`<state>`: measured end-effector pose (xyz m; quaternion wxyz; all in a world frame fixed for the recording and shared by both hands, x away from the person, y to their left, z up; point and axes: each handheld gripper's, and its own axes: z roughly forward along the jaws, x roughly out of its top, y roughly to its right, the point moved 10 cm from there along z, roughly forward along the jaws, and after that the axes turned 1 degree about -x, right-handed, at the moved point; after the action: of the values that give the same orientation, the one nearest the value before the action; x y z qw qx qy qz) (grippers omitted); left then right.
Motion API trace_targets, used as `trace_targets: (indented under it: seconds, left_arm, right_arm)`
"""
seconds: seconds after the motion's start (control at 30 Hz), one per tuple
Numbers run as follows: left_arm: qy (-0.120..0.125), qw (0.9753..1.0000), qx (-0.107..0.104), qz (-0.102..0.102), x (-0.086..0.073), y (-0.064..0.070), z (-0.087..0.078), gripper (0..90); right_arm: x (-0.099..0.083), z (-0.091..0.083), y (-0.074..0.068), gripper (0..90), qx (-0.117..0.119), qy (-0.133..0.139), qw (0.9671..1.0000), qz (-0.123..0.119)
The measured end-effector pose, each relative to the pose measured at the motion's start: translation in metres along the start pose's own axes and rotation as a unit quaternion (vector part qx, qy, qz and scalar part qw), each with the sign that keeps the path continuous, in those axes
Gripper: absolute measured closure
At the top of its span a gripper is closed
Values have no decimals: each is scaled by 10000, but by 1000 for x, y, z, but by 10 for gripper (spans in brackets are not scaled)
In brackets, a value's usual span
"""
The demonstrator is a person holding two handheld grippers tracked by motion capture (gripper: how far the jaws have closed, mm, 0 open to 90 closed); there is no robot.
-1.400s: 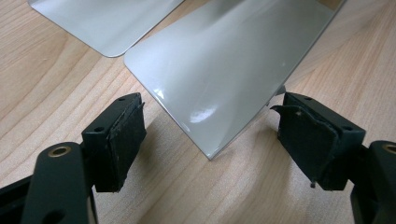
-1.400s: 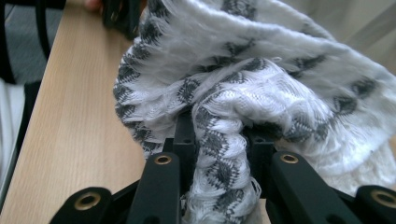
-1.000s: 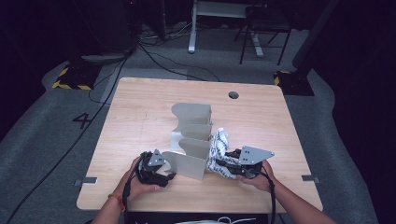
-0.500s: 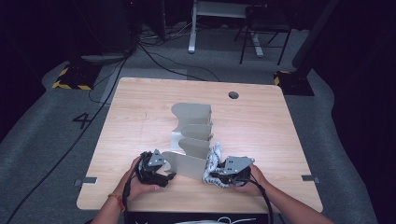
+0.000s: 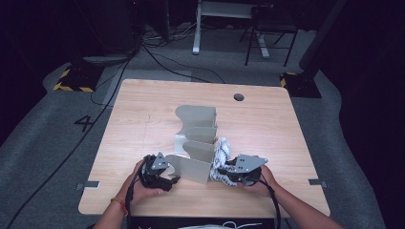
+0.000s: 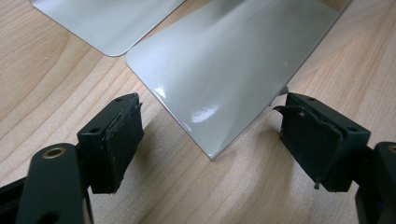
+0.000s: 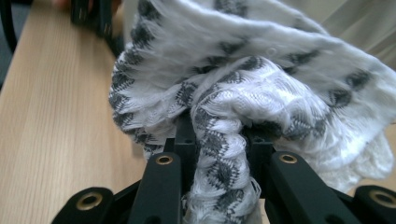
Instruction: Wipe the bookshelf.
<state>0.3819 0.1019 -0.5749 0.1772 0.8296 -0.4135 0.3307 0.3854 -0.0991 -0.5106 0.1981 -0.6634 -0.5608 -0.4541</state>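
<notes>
Both grippers flank the grey file rack (image 5: 196, 145). The right gripper (image 5: 228, 171), clamped on the patterned cloth (image 7: 243, 93), sits just right of the rack's nearest slot. The left gripper (image 6: 210, 144) gapes around its front corner.

We note a white cloth (image 7: 261, 84) patterned with dark grey diamonds. Rack (image 5: 198, 143) pale glossy grey. Table (image 5: 143, 119) light wood grain. Gripper pads (image 6: 116, 140) black. Floor (image 5: 47, 143) grey carpet.

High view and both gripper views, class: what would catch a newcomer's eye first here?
First, the white cloth with dark grey pattern, bunched and pinched in the right gripper beside the grey metal rack at the table's near middle. Next, the rack's curved dividers standing in a row. The left gripper sits open at the rack's near-left corner.
</notes>
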Motion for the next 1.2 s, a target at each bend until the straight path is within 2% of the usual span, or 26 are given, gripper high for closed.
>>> trace_targets:
  seconds: [0.13, 0.23, 0.37, 0.47, 0.73, 0.9, 0.97, 1.07, 1.2]
  left_arm:
    - [-17, 10000, 21, -30, 0, -1, 0, 199]
    - [-13, 10000, 46, -43, 0, -1, 1, 192]
    - [-28, 10000, 62, -48, 0, -2, 1, 184]
    - [-31, 10000, 66, -50, 0, -3, 1, 180]
    - [-55, 9999, 113, -93, -2, -9, -1, 155]
    - [-56, 9998, 122, -145, -4, -13, -2, 153]
    - [-53, 9998, 161, -131, -4, -14, -3, 153]
    - [-56, 9997, 164, -179, -5, -14, -3, 153]
    - [-57, 9997, 174, -186, -5, -14, -3, 152]
  right_arm:
    - [19, -17, 15, 739, -286, 454, 9985, 138]
    - [21, -19, 20, 739, -384, 463, 9981, 165]
    - [12, -8, 11, 738, -73, 223, 9995, 188]
    - [7, -1, -1, 735, 183, 95, 9998, 59]
    - [-5, 11, -20, 734, 508, -140, 9986, 34]
    - [-10, 22, -37, 733, 735, -306, 9968, 17]
    - [-9, 24, -38, 734, 704, -322, 9970, -41]
    - [-2, 20, -32, 740, 582, -193, 9981, -63]
    - [12, 7, -11, 744, 223, 115, 9997, 33]
